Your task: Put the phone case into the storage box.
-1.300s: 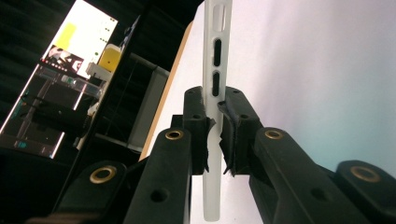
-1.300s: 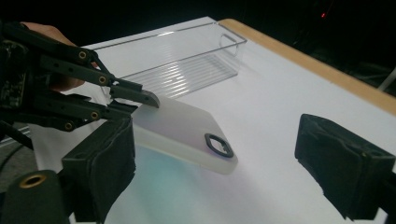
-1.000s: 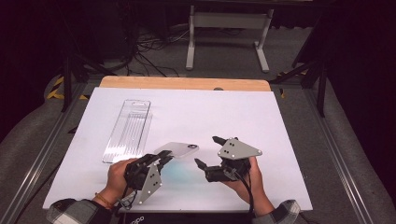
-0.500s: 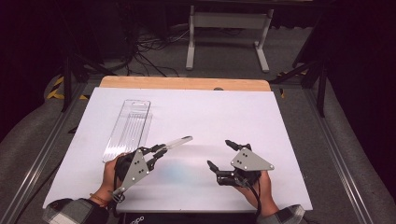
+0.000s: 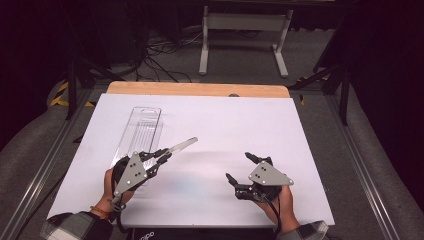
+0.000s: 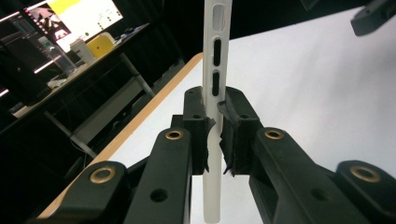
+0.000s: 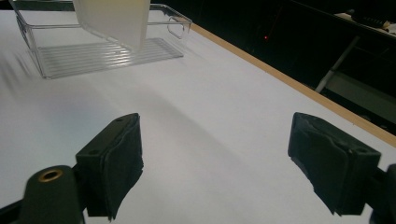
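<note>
My left gripper (image 5: pixel 164 153) is shut on a translucent white phone case (image 5: pixel 181 145), held off the table and pointing right and away. In the left gripper view the case (image 6: pixel 215 70) stands edge-on between the jaws of this gripper (image 6: pixel 214 128), its side cut-outs showing. My right gripper (image 5: pixel 244 169) is open near the table's front right with nothing between its jaws. In the right gripper view this gripper (image 7: pixel 215 163) has its pads wide apart over bare white table, and a corner of the case (image 7: pixel 114 21) hangs at the top left.
A clear plastic tray (image 5: pixel 141 131) lies lengthwise at the left of the white table (image 5: pixel 240 125), just beyond my left gripper; the tray (image 7: pixel 102 51) has a ribbed floor. A wooden edge (image 5: pixel 200 89) runs along the far side. Cables and a metal stand are on the floor beyond.
My left gripper has lifted the phone case and carried it left, toward the tray. My right gripper has let go of the case, drawn back to the right and opened.
</note>
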{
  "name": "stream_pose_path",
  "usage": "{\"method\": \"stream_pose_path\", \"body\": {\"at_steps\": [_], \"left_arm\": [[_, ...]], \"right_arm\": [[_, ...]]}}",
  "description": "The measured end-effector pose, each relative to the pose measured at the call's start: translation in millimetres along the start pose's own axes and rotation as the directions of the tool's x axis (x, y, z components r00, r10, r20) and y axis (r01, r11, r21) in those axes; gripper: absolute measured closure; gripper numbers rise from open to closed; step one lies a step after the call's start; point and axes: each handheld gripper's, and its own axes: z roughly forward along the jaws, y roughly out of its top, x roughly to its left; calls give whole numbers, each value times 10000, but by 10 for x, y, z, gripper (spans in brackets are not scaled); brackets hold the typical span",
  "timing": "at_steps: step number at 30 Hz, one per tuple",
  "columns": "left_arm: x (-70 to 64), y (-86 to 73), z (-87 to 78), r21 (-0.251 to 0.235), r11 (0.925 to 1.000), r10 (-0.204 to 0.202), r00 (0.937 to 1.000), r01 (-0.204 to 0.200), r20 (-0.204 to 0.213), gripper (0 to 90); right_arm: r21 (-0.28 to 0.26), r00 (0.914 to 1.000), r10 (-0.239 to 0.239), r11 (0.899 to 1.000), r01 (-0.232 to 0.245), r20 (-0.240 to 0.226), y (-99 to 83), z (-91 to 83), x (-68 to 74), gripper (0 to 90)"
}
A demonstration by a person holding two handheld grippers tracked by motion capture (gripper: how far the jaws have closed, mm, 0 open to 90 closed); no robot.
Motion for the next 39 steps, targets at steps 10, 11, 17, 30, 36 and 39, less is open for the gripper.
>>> {"method": "stream_pose_path", "body": {"at_steps": [10, 11, 17, 30, 36, 39], "left_arm": [[189, -58, -123, -313, 9956, -882, 9961, 879, -87, 816], [203, -63, -130, -361, 9953, -903, 9959, 898, -105, 816], [310, -123, -180, -422, 9900, -1347, 9908, 1343, -80, 816], [629, -325, -323, -783, 9688, -2363, 9717, 2352, -54, 816], [805, -468, -331, -761, 9561, -2838, 9589, 2830, 0, 816], [849, -506, -323, -782, 9540, -2901, 9570, 2894, 26, 816]], "right_arm": [[-257, 10000, -37, 9997, 37, 27, -33, 8, -14, 175], [-278, 10000, -34, 9996, 36, 47, -37, 12, -15, 175], [-254, 9999, -82, 9996, 84, 99, -53, 28, -16, 176], [-272, 9998, -163, 9995, 164, 70, -67, 32, -38, 187], [-173, 9999, -161, 9997, 162, 41, -85, 69, -44, 197], [-126, 9998, -184, 9998, 185, 51, -88, 79, -42, 198]]}}
